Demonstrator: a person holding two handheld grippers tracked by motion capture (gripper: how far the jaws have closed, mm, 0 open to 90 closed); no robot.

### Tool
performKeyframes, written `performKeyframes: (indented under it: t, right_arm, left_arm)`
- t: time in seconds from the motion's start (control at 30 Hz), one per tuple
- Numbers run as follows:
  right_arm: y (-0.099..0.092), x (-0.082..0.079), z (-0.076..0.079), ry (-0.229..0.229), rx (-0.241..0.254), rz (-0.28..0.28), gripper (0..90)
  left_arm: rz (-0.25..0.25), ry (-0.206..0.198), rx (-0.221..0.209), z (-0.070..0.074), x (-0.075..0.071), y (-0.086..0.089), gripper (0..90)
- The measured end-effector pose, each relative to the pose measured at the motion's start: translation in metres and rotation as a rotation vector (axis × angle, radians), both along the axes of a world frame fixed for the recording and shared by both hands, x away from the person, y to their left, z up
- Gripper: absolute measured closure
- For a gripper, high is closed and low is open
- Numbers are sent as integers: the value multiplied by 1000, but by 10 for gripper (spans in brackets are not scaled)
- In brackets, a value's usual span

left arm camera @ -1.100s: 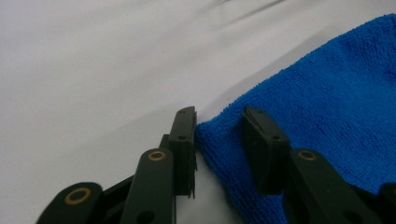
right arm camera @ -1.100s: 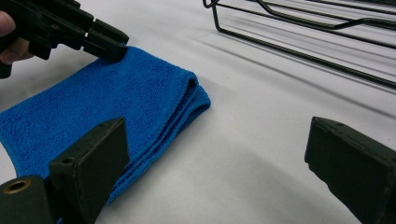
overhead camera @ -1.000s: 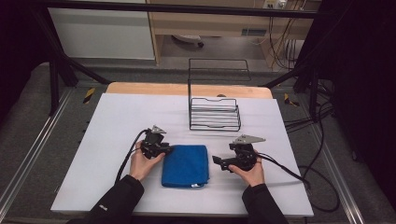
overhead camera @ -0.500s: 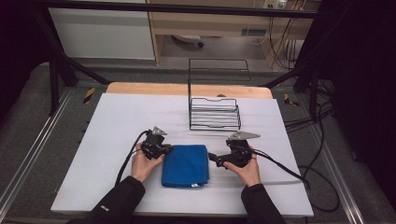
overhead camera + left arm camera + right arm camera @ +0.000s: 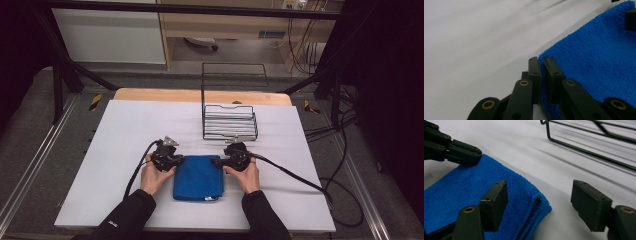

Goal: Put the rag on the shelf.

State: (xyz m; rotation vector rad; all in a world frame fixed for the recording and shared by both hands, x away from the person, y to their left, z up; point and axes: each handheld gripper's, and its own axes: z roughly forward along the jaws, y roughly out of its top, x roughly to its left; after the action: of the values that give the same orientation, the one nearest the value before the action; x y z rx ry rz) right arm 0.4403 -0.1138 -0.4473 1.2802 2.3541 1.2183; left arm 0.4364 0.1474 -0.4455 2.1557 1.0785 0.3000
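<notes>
Cloth: blue towel [image 5: 198, 177], terry pile, folded into a thick rectangle with a rounded fold edge; a small white tag at its near edge, print too small to read; lies flat near the front of the table, between both hands.
Left gripper [image 5: 176, 161]: black jaws with brass pivot pins, pinched on the towel's far left corner.
Right gripper [image 5: 216, 162]: jaws spread, straddling the towel's far right corner [image 5: 537, 202] without pressing it; they have just been closing.
Rack: black wire basket [image 5: 230, 122], thin rods, tall open back frame; stands behind the towel, well apart.
Surface: matte white table [image 5: 125, 130], wooden strip along its far edge.
Room: grey floor, dark frame, cables at right.
</notes>
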Motion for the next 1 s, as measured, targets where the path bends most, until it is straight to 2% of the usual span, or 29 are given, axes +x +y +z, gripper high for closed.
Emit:
performKeyframes:
  t: [0.17,0.33,0.6,0.83,1.0]
  right_arm:
    - [4,2,-7,19,-19,5,440]
    - [5,-1,-6,37,-7,18,559]
    - [9,-4,-5,121,24,40,761]
    - [10,-2,-5,167,46,28,833]
    - [9,-3,-2,160,56,22,843]
  left_arm:
    - [-5,-1,-4,0,0,1,838]
    - [-8,-3,-3,0,0,1,838]
    - [-7,3,-12,0,1,2,839]
    - [-10,16,-41,-1,2,5,847]
    - [-5,38,-91,1,4,11,859]
